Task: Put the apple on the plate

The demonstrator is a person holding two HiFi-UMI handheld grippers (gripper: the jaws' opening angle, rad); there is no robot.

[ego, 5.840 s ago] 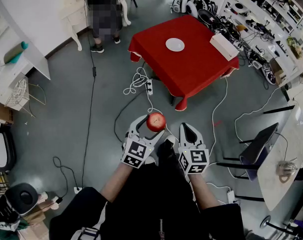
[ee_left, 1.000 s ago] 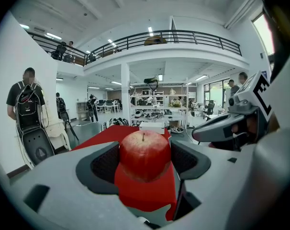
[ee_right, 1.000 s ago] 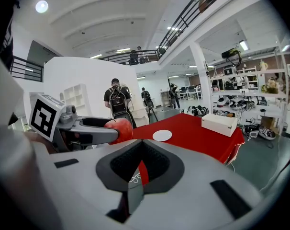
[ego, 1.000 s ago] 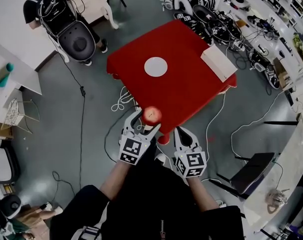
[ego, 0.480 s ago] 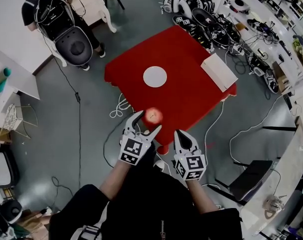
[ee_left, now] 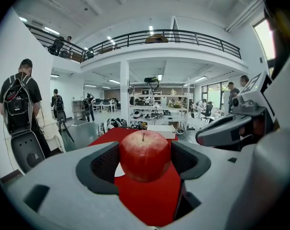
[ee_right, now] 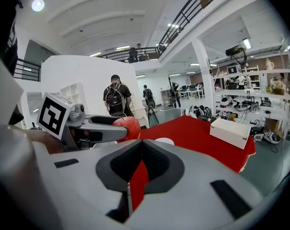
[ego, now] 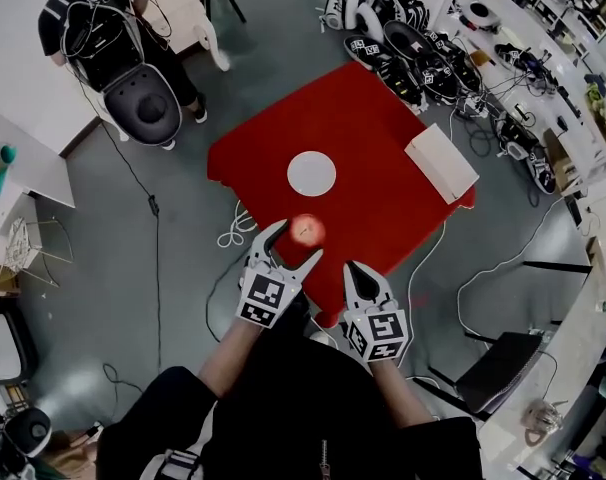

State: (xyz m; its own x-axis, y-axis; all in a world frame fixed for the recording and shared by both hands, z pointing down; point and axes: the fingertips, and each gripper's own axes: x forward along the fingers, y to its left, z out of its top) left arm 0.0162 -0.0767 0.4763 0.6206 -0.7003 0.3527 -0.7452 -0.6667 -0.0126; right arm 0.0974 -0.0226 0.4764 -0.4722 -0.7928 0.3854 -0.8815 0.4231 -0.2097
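Observation:
A red apple sits clamped between the dark pads of my left gripper, stem up, carried in the air at the near edge of the red table. The white plate lies empty on the red cloth, ahead of the apple; only its edge shows in the right gripper view. My right gripper travels beside the left, jaws closed together with nothing between them. From the right gripper view the apple shows at the left gripper's tip.
A white box lies on the table's right side. Cables trail on the floor by the table's left corner. A person with a backpack stands by a chair at the far left. Helmets and gear crowd the floor beyond the table.
Both grippers and the apple have come closer to the red table: the table and plate have slid nearer and lower in the head view. The grip on the apple is unchanged.

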